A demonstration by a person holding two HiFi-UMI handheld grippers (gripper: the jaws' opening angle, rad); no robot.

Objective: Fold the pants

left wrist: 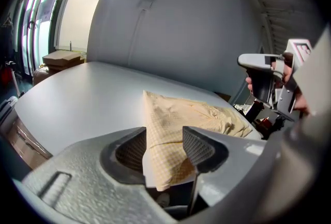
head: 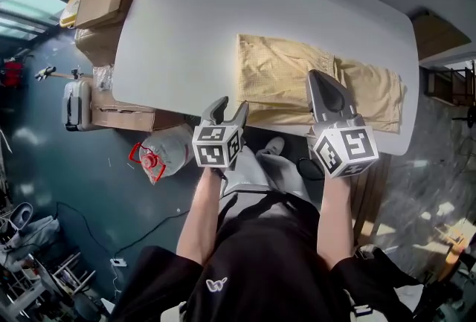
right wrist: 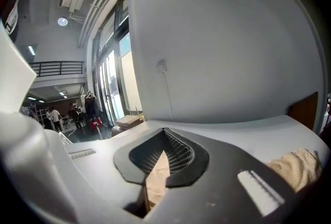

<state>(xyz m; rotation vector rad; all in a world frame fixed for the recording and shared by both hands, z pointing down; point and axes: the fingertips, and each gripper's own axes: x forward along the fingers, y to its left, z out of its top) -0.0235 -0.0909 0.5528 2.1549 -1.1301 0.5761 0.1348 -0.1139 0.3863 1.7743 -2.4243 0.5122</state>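
Tan checked cloth, the pants (head: 286,79), lies flat on the pale grey table (head: 186,30), toward its near right part, and the cloth's near edge runs close along the table's near edge. In the head view we hold the left gripper (head: 229,111) just at the near left corner of the pants, at the rim of the table, and the right gripper (head: 321,79) over the cloth's near edge further right. Looking along the left gripper (left wrist: 164,140), we see its jaws standing wide apart with the corner of the pants (left wrist: 176,114) between them; the ribbed pads (left wrist: 199,148) do not press on the cloth, and the corner hangs a little over the table (left wrist: 77,99) edge. Looking along the right gripper (right wrist: 164,158), we see its jaws drawn nearly together, pinched on a thin fold of the tan cloth, and more of the pants (right wrist: 297,166) lies on the table to the right. Cardboard boxes (head: 104,1) stand on the floor beyond the table's left end.
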